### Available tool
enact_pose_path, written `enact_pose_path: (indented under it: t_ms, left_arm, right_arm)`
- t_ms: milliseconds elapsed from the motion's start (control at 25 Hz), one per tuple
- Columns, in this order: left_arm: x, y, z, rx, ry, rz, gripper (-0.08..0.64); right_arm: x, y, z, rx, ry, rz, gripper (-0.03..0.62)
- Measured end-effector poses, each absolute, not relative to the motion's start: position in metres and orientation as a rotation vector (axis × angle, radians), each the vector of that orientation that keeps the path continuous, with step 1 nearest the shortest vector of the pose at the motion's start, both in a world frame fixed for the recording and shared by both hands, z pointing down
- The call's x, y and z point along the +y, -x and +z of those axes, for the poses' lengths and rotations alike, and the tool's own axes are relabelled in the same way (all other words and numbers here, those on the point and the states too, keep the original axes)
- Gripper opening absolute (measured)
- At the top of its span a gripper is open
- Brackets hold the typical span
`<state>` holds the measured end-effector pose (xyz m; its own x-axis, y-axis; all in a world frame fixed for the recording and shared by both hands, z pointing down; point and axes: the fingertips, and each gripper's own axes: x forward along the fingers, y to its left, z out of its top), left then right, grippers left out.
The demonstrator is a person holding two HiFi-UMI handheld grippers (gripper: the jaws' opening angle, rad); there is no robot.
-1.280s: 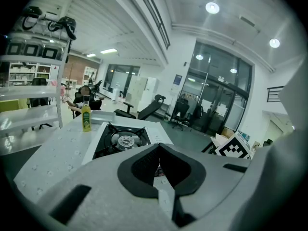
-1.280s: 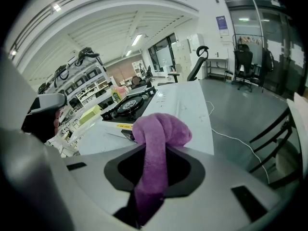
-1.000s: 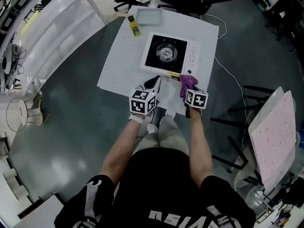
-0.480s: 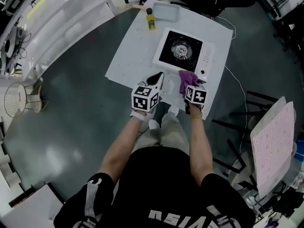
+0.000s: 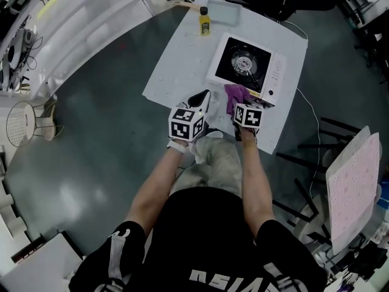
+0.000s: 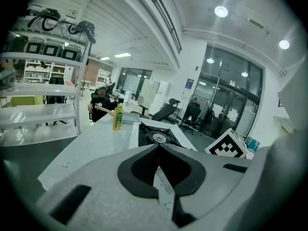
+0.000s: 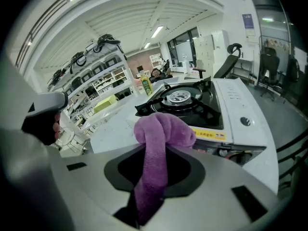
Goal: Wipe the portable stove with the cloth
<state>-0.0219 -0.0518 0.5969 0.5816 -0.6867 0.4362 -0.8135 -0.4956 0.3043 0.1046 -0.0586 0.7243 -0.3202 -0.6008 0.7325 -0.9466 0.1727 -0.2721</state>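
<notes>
The white portable stove (image 5: 249, 70) with its black burner stands on the white table (image 5: 182, 66), seen ahead in the left gripper view (image 6: 159, 134) and close up in the right gripper view (image 7: 192, 102). My right gripper (image 5: 237, 106) is shut on a purple cloth (image 5: 234, 96). The cloth (image 7: 161, 134) bulges out above the right gripper (image 7: 155, 162), just short of the stove's front edge. My left gripper (image 5: 199, 100) hovers over the table's near edge, left of the stove. The left gripper (image 6: 158, 148) is shut with nothing in it.
A yellow bottle (image 5: 205, 22) and a clear tray (image 5: 223, 12) stand at the table's far end. A cable (image 5: 307, 111) trails off the stove to the right. A pink board (image 5: 355, 181) on a stand is at right, a wire basket (image 5: 21, 126) at left.
Both grippers have moved forward toward the stove. The purple cloth now sits right at the stove's front edge.
</notes>
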Motion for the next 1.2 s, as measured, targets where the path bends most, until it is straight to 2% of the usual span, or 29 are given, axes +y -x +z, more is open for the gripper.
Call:
enact_pose_path:
  t_ms: [840,1200]
  left_arm:
    - [-0.123,0.088,0.605,-1.226,-2.305,0.325,0.006]
    - [-0.151,0.126,0.605,-1.216,-2.266,0.279,0.006]
  right_arm:
    - [-0.12,0.021,0.735,-2.081,-1.29,0.981,0.091]
    - [-0.132,0.049,0.719,-2.081,-1.329,1.009,0.091]
